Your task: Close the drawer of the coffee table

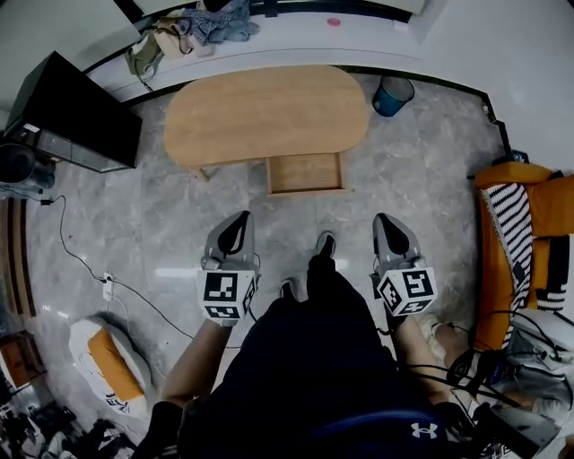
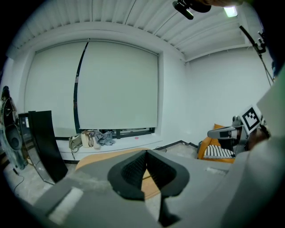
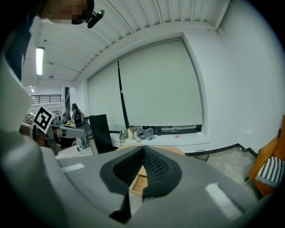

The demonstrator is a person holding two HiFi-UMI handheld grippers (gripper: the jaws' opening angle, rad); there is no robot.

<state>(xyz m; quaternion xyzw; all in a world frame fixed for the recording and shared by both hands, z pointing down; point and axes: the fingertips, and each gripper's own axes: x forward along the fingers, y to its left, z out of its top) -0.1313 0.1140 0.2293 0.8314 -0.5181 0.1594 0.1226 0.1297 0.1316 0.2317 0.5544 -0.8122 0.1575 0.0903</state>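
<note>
1. Currently the drawer (image 1: 306, 173) is pulled out from the near long side of the coffee table (image 1: 267, 112), roughly at the middle of that side, with its wooden inside showing.
2. Left gripper (image 1: 240, 218): jaws fully together with nothing between them. It is held over the grey floor (image 1: 161, 224), pointing at the table, left of the drawer and well apart from it.
3. Right gripper (image 1: 384, 219): jaws also pressed together, nothing gripped. It points the same way, right of the drawer, with no contact.
4. Left gripper view: the black ribbed pads (image 2: 133, 168) meet at the tip, and the table top (image 2: 95, 158) lies beyond them.
5. Right gripper view: the pads (image 3: 153, 168) are closed, and the open drawer (image 3: 137, 183) shows just below the tip, with the table behind it.
6. The person's feet (image 1: 324, 243) stand between the two grippers, short of the drawer front.
7. Surroundings: a blue bin (image 1: 393, 94) sits at the table's far right end, a black panel (image 1: 76, 112) stands at the left, an orange chair (image 1: 520, 246) with a striped cover is at the right, and clothes (image 1: 202, 27) lie piled on the window sill.
</note>
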